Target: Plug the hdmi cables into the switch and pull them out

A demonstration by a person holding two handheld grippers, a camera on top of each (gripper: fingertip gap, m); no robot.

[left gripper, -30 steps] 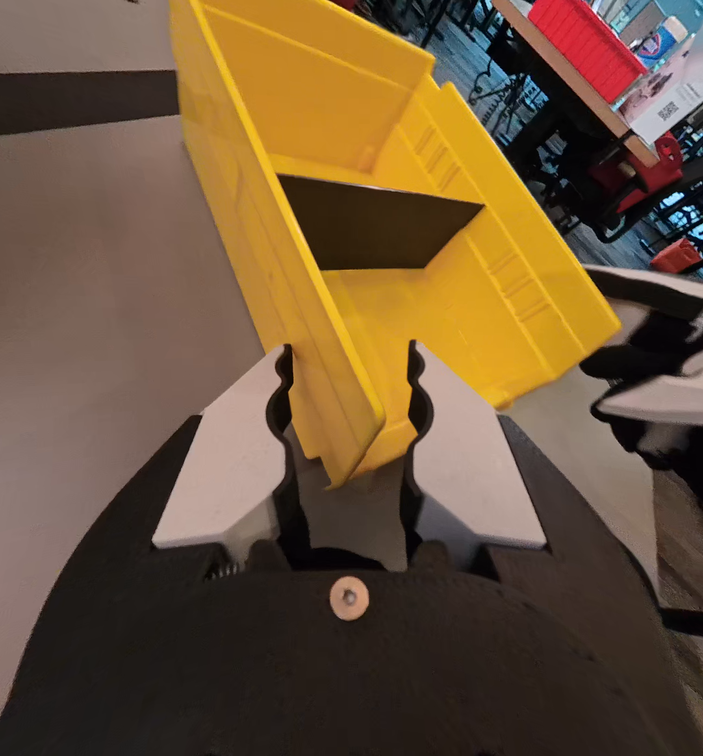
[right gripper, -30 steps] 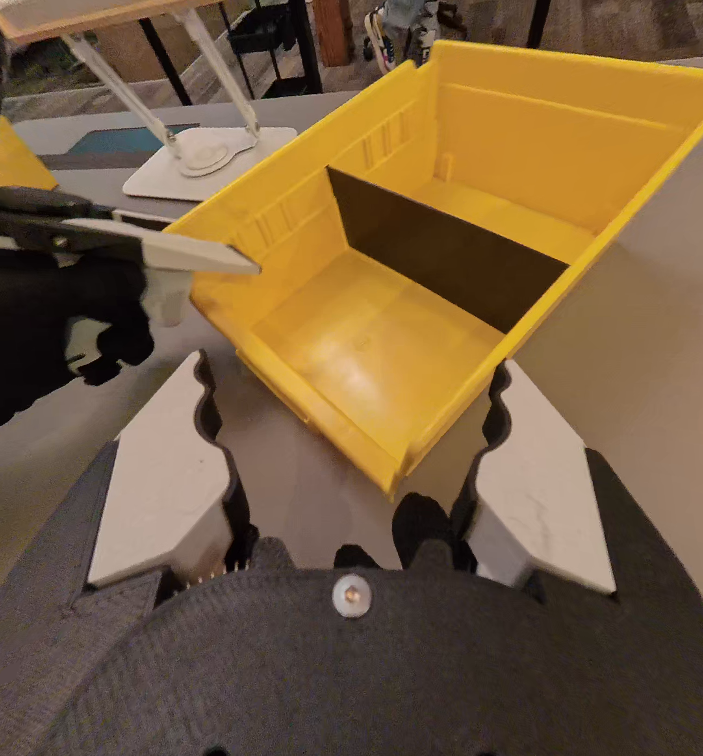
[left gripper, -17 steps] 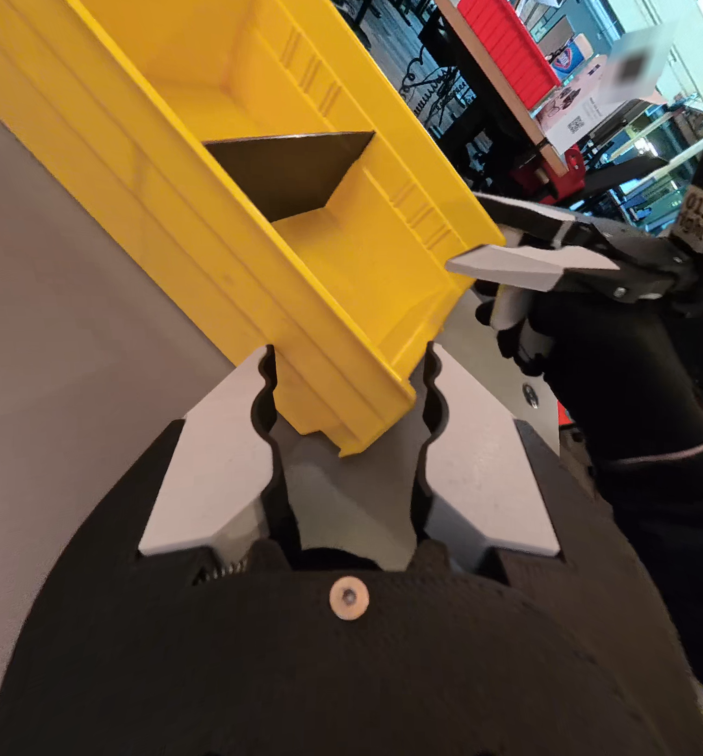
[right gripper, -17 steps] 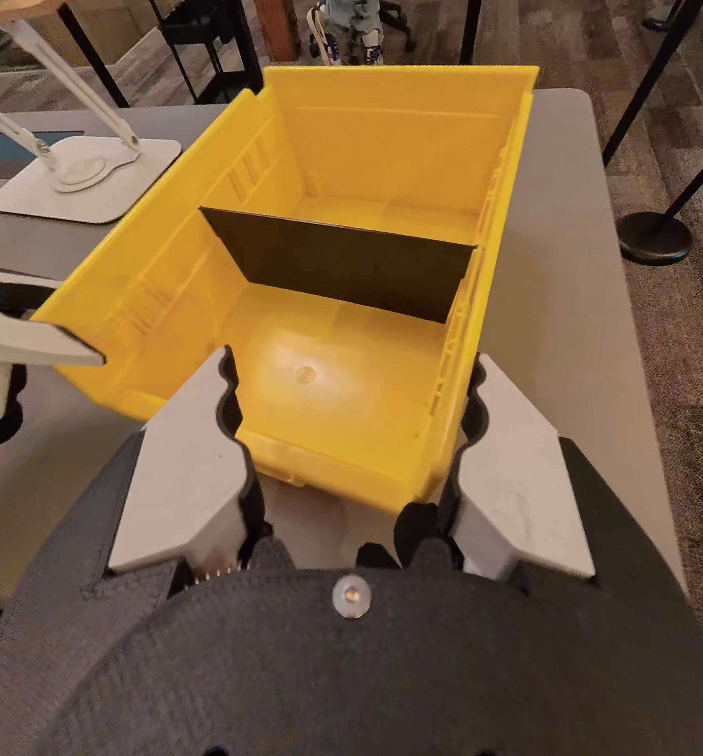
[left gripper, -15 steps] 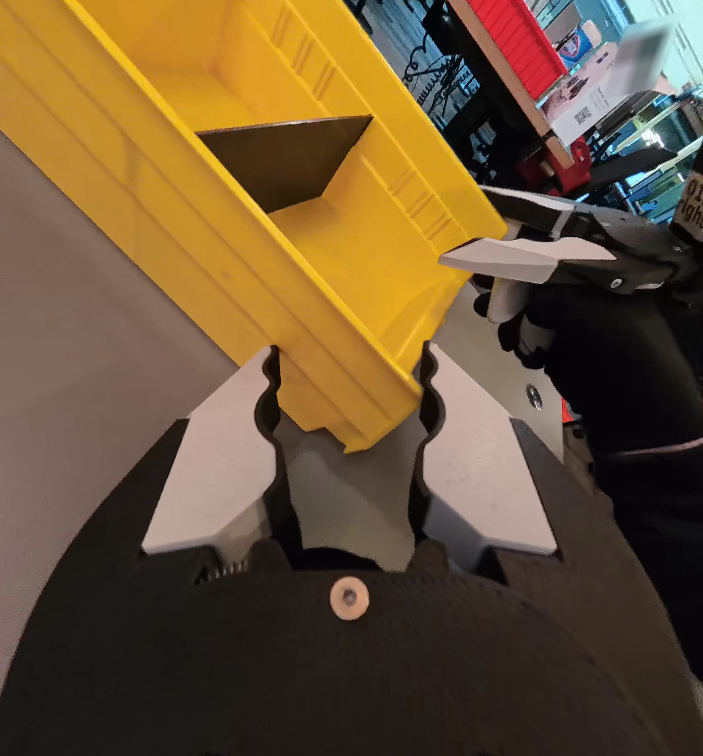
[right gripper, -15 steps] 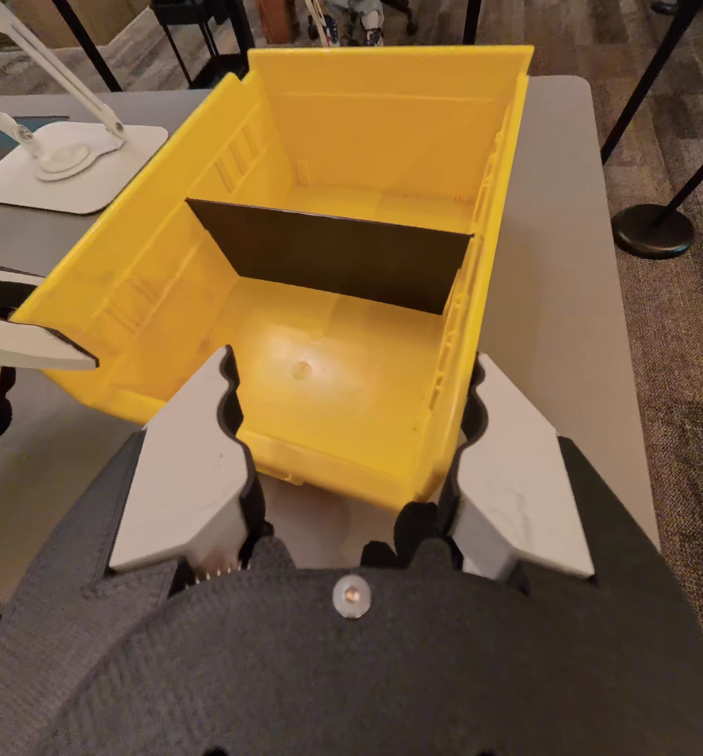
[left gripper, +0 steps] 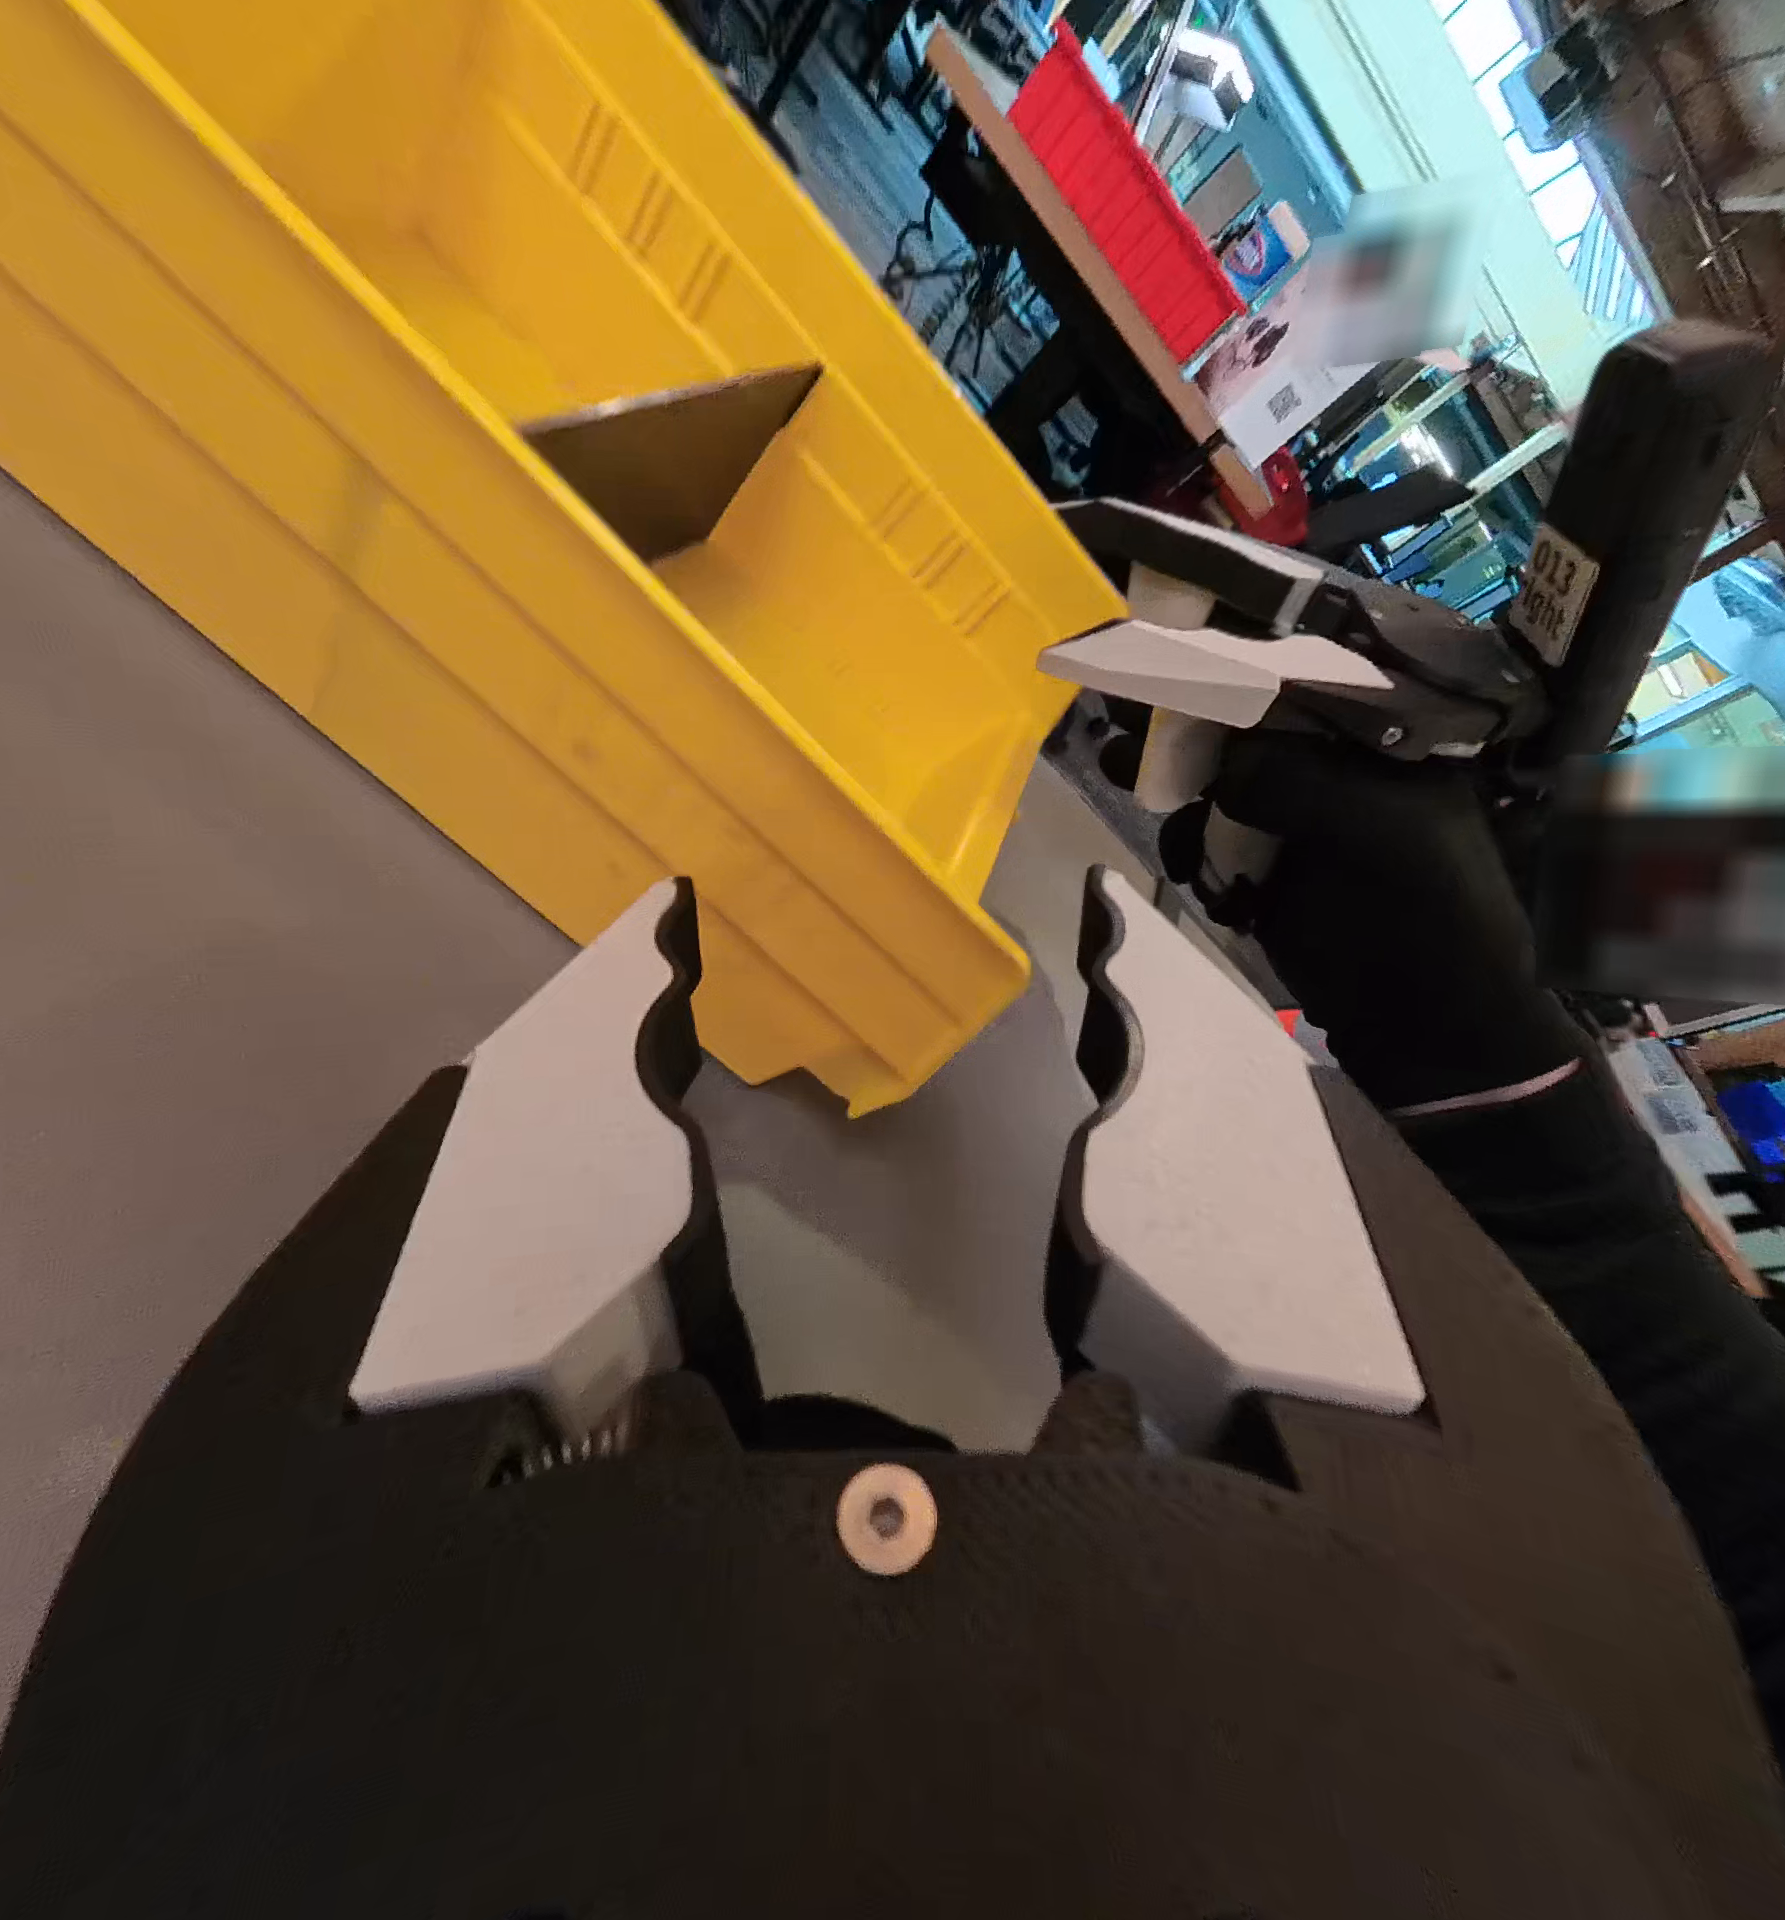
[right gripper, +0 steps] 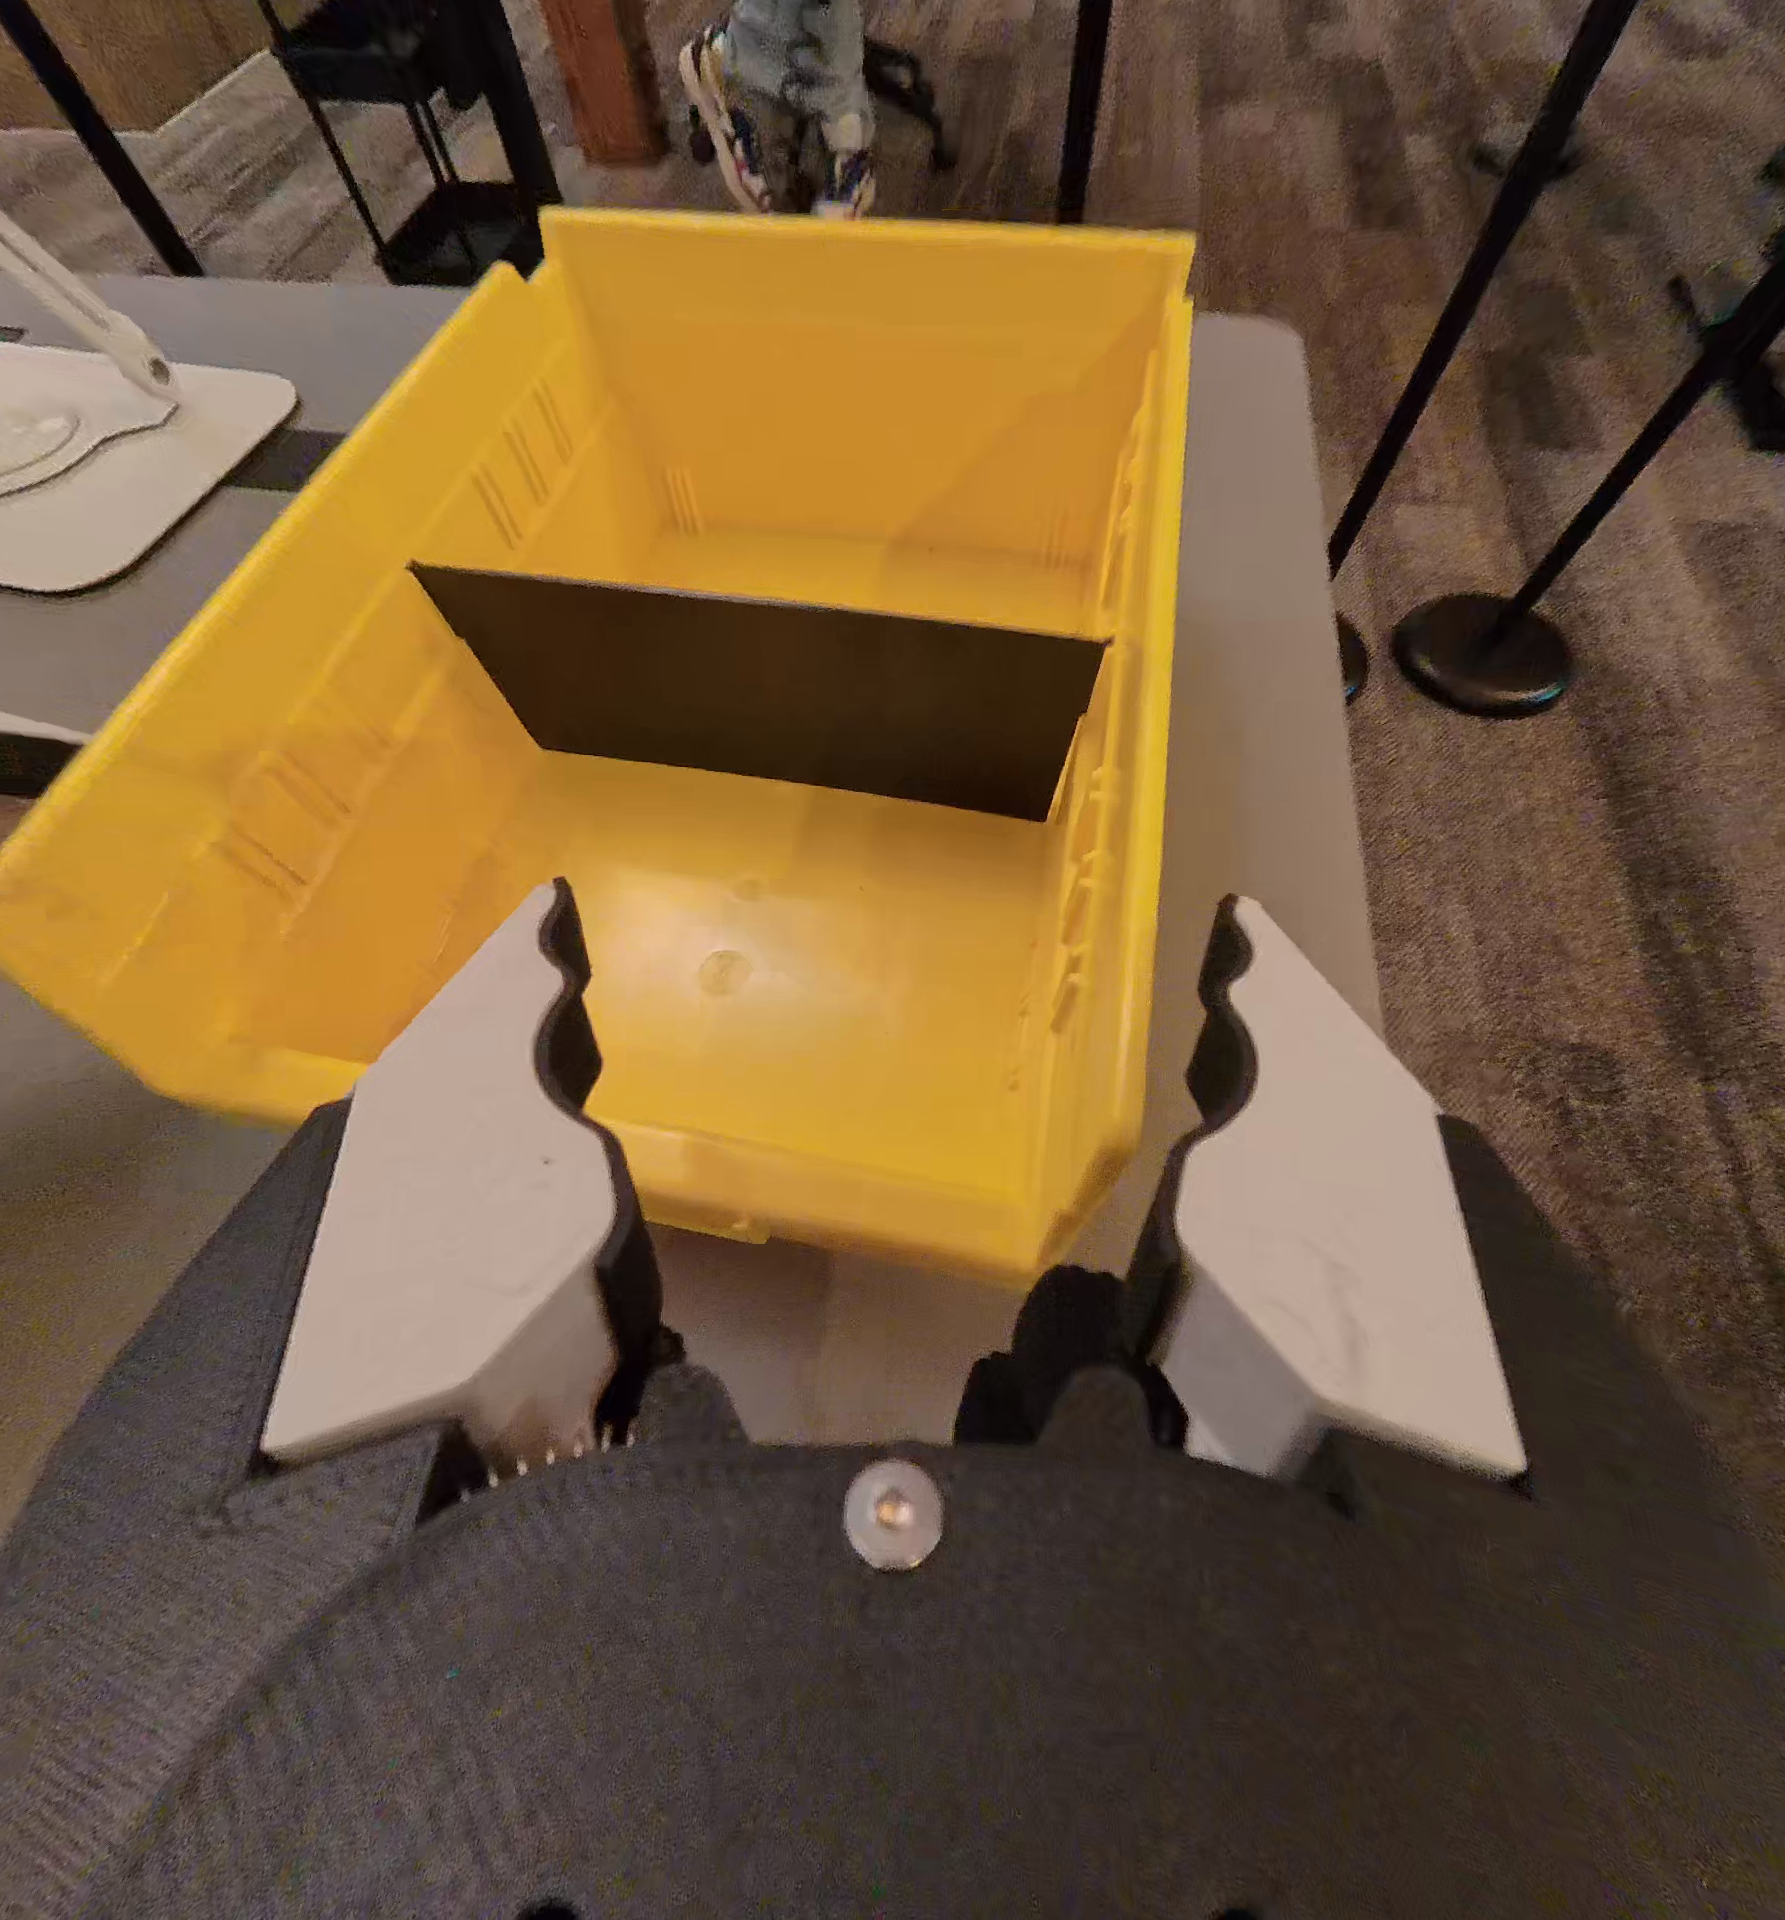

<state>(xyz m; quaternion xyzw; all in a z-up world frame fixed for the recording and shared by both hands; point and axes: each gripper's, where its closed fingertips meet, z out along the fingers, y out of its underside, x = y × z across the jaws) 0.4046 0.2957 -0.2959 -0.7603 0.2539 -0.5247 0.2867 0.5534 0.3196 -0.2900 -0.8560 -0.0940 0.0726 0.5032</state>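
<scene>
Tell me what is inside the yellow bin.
Inside the yellow bin only a black divider shows, splitting it into two compartments. Both look empty; the far floor strip just behind the divider is hidden.

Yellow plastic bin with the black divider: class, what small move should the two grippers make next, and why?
Probably close on the yellow plastic bin. The left gripper straddles its near corner, open; the right gripper is open over the front wall. The black divider splits two empty compartments; no cables or switch show.

The yellow bin (right gripper: 867, 343), black divider (right gripper: 794, 696) across its middle, stands upright on the grey table (right gripper: 1252, 727).
</scene>
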